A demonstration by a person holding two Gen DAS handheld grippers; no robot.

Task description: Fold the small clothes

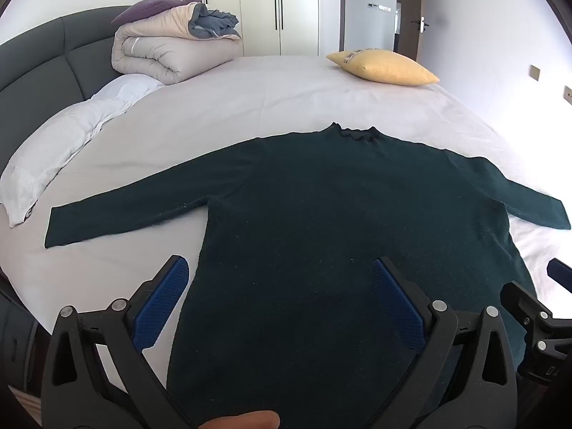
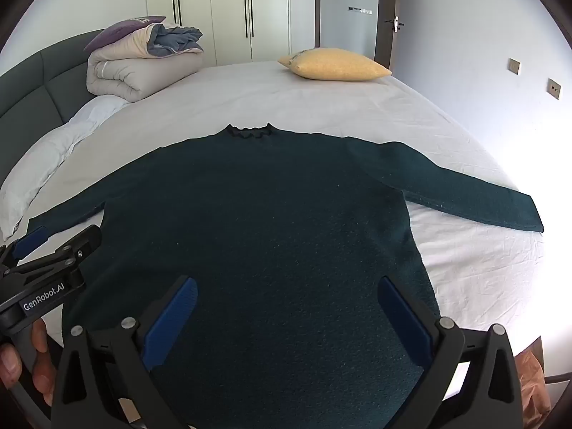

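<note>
Dark green knit sweater (image 1: 321, 221): flat on the white bed sheet (image 1: 250, 107) near its front edge, collar far, sleeves outspread, hem nearest. Left gripper (image 1: 282, 298) and right gripper (image 2: 286, 316): jaws wide apart, empty, angled down over hem; neither nearer.

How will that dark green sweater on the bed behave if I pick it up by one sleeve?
The sweater looks like soft, thick knit lying flat, so it will probably drape limply. Its body would likely drag across the bed sheet rather than slide cleanly. Nothing suggests fragility.
</note>
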